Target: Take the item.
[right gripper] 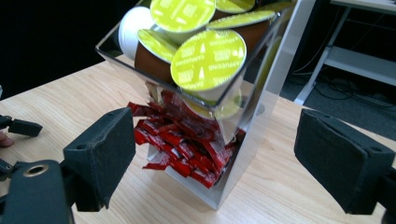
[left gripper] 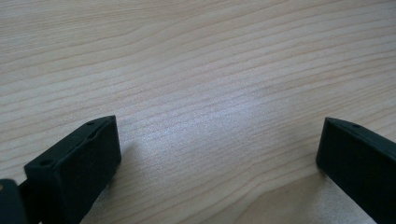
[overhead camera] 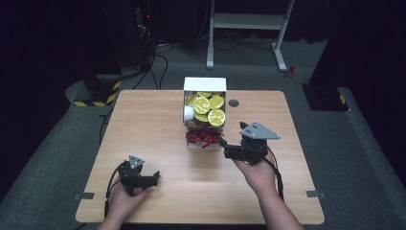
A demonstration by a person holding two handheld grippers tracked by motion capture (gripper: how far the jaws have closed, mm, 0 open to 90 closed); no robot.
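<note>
Approach step was in hand: your right hand-held gripper (overhead camera: 225,145) hovered spread and empty just beside the clear dispenser (right gripper: 243,140) of green-lidded capsules (right gripper: 208,59) and red sachets (right gripper: 187,144) at mid-table (overhead camera: 143,110). Your left hand-held gripper (overhead camera: 155,178) rested spread. Next, you needed to aim squarely at one sachet.

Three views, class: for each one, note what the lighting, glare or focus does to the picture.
High view: the table is brightly lit, the room around it almost black. Left gripper view: a pale sheen on the wood between the open jaws, which look soft and blurred up close. Right gripper view: the capsules are sharp, the clear dispenser reflects light, the near jaws blur.
</note>
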